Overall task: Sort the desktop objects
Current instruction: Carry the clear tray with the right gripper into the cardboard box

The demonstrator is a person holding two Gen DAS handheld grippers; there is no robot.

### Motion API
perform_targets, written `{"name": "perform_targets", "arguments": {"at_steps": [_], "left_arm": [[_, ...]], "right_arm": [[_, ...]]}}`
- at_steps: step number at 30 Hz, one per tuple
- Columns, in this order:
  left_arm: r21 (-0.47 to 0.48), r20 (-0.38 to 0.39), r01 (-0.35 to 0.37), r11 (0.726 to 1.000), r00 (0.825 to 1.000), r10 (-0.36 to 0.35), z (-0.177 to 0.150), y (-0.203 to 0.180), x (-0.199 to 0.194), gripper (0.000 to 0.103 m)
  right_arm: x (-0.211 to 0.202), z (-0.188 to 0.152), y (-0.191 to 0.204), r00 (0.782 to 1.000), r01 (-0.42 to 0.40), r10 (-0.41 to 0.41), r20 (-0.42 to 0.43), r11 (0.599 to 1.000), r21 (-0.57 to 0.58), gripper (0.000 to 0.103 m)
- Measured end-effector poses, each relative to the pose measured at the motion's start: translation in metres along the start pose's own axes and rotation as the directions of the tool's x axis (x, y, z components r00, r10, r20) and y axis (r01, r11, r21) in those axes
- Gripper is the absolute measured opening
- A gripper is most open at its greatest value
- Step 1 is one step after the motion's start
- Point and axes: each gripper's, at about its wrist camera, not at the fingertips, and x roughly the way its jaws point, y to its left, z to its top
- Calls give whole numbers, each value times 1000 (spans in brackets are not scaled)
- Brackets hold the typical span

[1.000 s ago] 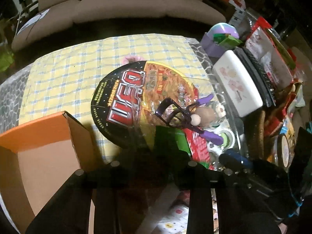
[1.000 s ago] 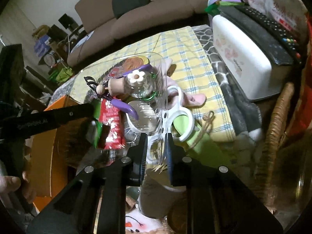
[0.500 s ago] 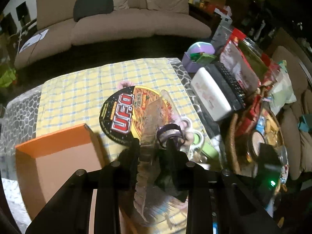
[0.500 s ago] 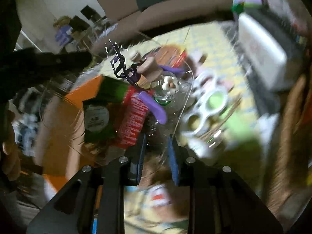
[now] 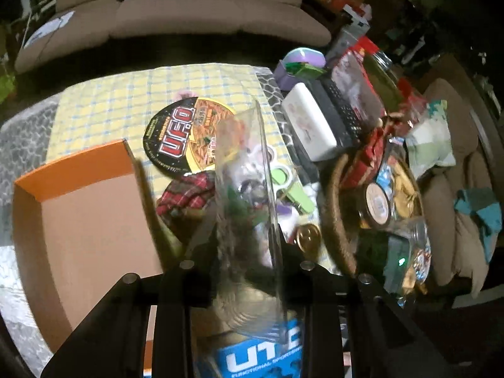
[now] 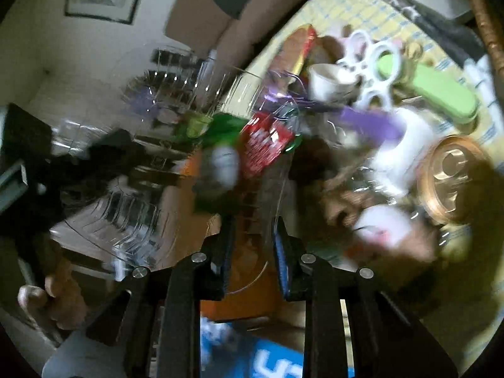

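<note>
Tipping a clear plastic container (image 6: 176, 170) of trinkets, both the left tool (image 5: 242, 252) and right tool (image 6: 253, 245) clamp its rim; next, emptying it into the orange box (image 5: 85, 208) at near left.

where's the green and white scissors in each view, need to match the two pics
Left wrist view: the green and white scissors lie right of centre on the checked cloth, partly behind the clear plastic container.
Right wrist view: the scissors are at upper right, handles pointing left, blurred.
Shared landmark: the gold round lid, near the scissors in both views.
</note>
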Motion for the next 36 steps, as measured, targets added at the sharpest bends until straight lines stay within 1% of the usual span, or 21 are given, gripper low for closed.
{"name": "perform_targets", "arguments": {"at_steps": [2,6,10,13,15,18,19,20,22,24,26,28,31,33,35,36], "left_arm": [[1,-6,2,1000,1000,-2,-5,-4,-4,27],[1,-1,17,1000,1000,-17,-13,-11,-17,27],[17,7,12,1000,1000,-12,-20,-20,-31,27],[32,15,4,999,1000,-4,-32,-21,-41,27],[26,21,3,1000,1000,-4,-40,-15,-49,27],[-2,31,4,1000,1000,-4,-55,5,-59,27],[-7,33,4,1000,999,-4,-59,12,-61,24],[-13,40,3,1000,999,-2,-63,18,-65,18],[-10,54,-10,1000,998,10,-73,31,-74,18],[-25,43,-8,1000,999,9,-82,47,-80,19],[-50,44,-5,999,999,8,-91,64,-86,20],[-63,45,-9,998,999,12,-101,81,-91,20],[-89,24,-21,996,999,23,-114,109,-91,25],[-106,33,-23,994,999,27,-122,130,-90,26],[-117,46,-59,991,997,64,-129,147,-89,33],[-122,47,-76,990,995,83,-130,156,-87,35]], "right_arm": [[-5,-4,7,1000,9,-9,6,1000,-11,23],[-17,-13,17,999,-35,35,25,999,-22,23],[-24,-22,22,998,-55,56,31,998,-22,23],[-27,-26,30,999,-31,33,35,998,-50,23],[-30,-25,42,999,34,-30,42,994,-105,23],[-35,-35,73,986,162,-152,61,962,-220,23],[-35,-39,81,981,194,-183,66,951,-242,22],[-32,-42,91,974,228,-218,66,937,-266,21],[-29,-48,102,972,233,-228,51,930,-285,20],[-21,-53,112,969,245,-245,38,925,-290,16],[-13,-61,120,971,235,-238,24,928,-290,15],[2,-68,130,969,238,-248,7,921,-308,15],[27,-82,140,959,264,-284,-10,905,-332,15],[43,-86,142,951,285,-309,-17,896,-341,14],[66,-90,139,939,307,-342,-38,882,-358,13],[75,-91,140,933,318,-358,-45,874,-367,13]]}}
